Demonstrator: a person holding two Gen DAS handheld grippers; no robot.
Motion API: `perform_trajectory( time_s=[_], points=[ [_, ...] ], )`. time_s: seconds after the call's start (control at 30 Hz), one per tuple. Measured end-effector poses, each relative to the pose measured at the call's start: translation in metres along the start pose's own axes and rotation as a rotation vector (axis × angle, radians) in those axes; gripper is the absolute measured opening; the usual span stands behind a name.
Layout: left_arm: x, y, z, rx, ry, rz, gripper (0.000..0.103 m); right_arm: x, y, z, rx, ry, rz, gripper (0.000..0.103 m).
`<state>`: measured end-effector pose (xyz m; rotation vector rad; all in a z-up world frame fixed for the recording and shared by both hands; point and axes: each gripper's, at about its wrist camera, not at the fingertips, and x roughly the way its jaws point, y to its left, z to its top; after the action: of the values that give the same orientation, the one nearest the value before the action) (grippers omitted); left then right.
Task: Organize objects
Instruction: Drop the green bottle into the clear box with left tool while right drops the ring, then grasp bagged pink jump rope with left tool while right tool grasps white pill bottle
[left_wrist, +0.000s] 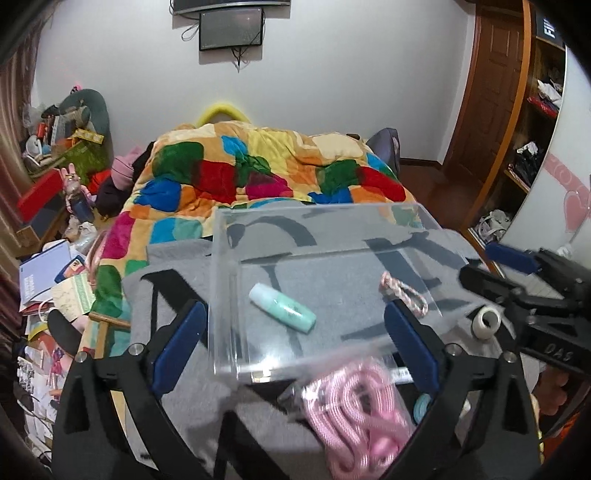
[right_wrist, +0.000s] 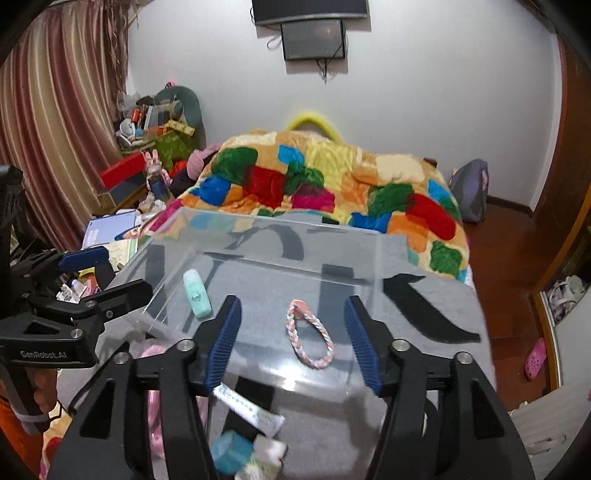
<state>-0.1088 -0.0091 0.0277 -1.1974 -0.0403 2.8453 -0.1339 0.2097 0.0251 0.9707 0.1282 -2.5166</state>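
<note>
1. Clear acrylic open-top box (left_wrist: 369, 229) (right_wrist: 280, 236) sits on a grey cloth with black markings (left_wrist: 177, 258) (right_wrist: 436, 295), on the bed.
2. Inside it: mint-green plastic bottle (left_wrist: 282, 303) (right_wrist: 197, 293) lying at left, pink-and-white braided rope loop (left_wrist: 404, 293) (right_wrist: 309, 334) to the right of it.
3. Left hand-held gripper (left_wrist: 295, 341): fingers apart, empty, just near of the box.
4. Right hand-held gripper (right_wrist: 293, 343): fingers apart, empty, framing the loop.
5. Pink coiled cord in a clear bag (left_wrist: 354, 417) lies on the cloth near of the box.
6. White tape roll (left_wrist: 487, 323) lies right of the box.
</note>
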Motion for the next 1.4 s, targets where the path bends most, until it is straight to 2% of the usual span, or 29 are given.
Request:
perform_trajectory(
  time_s=[0.17,0.43,0.6,0.77,0.93,1.13,1.27,1.33,1.4],
  points=[
    [0.002,-0.009,-0.026,0.008,0.052,-0.02,0.099,-0.016,0.001,-0.025,-0.011,-0.002,-0.023,0.061],
    [0.021,-0.028,-0.067,-0.03,0.165,-0.091,0.099,-0.003,0.001,-0.069,0.033,0.096,0.02,0.061],
    [0.029,-0.043,-0.09,0.037,0.189,-0.037,0.099,0.009,-0.001,-0.09,0.069,0.15,0.031,0.06],
    [0.024,-0.022,-0.101,-0.021,0.196,-0.092,0.099,0.003,-0.001,-0.098,0.062,0.148,0.024,0.06],
    [0.015,-0.009,-0.108,-0.024,0.198,-0.091,0.099,0.0,-0.001,-0.103,0.062,0.149,0.042,0.06],
    [0.023,-0.021,-0.104,0.016,0.207,-0.102,0.099,0.002,0.006,-0.098,0.049,0.166,0.114,0.059],
    [0.037,-0.035,-0.1,0.059,0.195,-0.053,0.099,0.006,0.01,-0.093,0.041,0.186,0.152,0.052],
    [0.039,-0.038,-0.102,0.076,0.179,-0.031,0.096,0.005,0.009,-0.094,0.047,0.191,0.147,0.05],
    [0.036,-0.039,-0.104,0.089,0.155,-0.023,0.085,0.003,0.001,-0.097,0.077,0.196,0.143,0.049]
  ],
)
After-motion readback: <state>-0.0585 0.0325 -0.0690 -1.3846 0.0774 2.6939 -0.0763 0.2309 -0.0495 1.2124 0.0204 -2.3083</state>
